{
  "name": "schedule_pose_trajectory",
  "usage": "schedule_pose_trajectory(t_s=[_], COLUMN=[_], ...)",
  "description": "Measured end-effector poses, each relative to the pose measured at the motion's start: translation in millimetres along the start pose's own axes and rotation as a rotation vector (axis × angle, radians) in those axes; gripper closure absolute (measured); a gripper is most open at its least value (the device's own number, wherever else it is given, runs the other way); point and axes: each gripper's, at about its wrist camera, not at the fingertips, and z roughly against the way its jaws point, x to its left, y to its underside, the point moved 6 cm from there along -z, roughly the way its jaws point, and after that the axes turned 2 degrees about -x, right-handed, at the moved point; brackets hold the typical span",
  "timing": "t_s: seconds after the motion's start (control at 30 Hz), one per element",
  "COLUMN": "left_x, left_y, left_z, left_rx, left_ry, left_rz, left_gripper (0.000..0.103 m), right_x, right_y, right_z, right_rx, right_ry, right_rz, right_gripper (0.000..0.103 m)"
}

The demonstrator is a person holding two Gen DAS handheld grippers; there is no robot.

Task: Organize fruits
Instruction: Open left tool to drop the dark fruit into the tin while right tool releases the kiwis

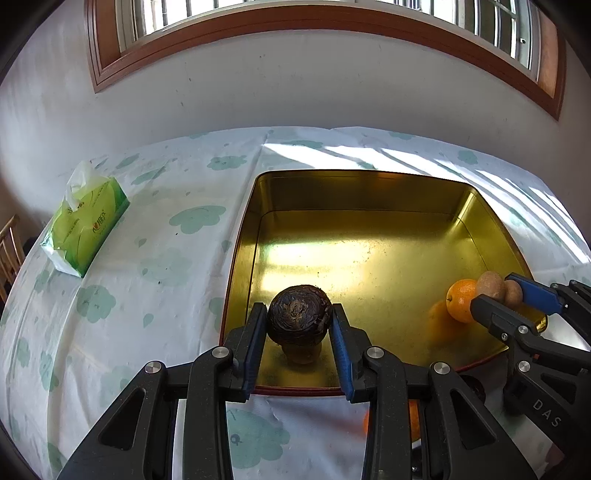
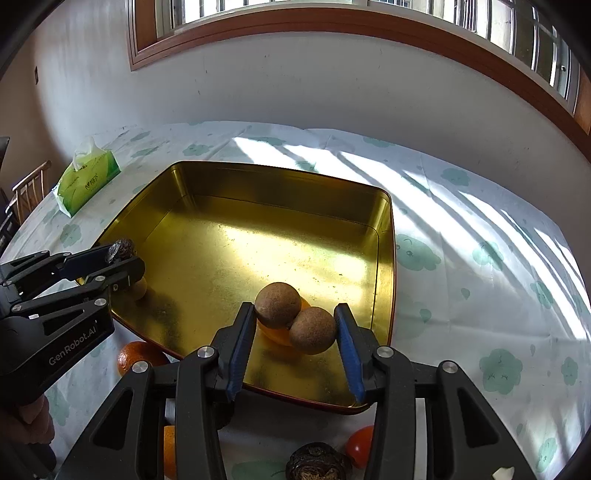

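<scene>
1. Over the near-left corner of a gold tin tray (image 1: 369,199), the left gripper (image 1: 299,325) pinches a dark, wrinkled round fruit (image 1: 299,314) between its blue-padded fingers (image 1: 341,354); a pale reflection shows on the tray floor beneath it.
2. At the tray's near-right corner, the right gripper (image 2: 295,321) clamps a pair of brown, rough-skinned round fruits (image 2: 295,317) that touch each other, one finger pressing each outer side.
3. Directly under that pair, an orange (image 1: 461,304) lies on the tray floor.
4. Outside the tray, on the cloud-patterned tablecloth (image 2: 480,258) near its front edge, lie a second orange (image 2: 138,356), a red fruit (image 2: 360,446) and another dark wrinkled fruit (image 2: 317,463).
5. Well apart at the far left of the table sits a green tissue pack (image 1: 86,225), under a wood-framed window (image 2: 332,22).
</scene>
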Motion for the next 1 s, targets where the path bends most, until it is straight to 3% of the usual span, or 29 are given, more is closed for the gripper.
schedule_pose_trajectory(t_s=[0.53,0.7,1.0], left_x=[-2,-5,-9], left_y=[0,1,4], left_z=[0,4,29], left_rx=[0.0,-0.003,-0.029], left_ry=[0.001,0.009,0.003], left_rz=[-0.006,-0.013,-0.018], left_gripper=[0.067,0.057,0.055], right_x=[2,3,4], right_y=[2,2,4], right_z=[2,7,29], right_rx=[-0.001,-0.01,-0.037], right_ry=[-0.007,-0.006,0.0], right_rz=[-0.004,-0.004,-0.006], right_gripper=[0.062,0.057,0.056])
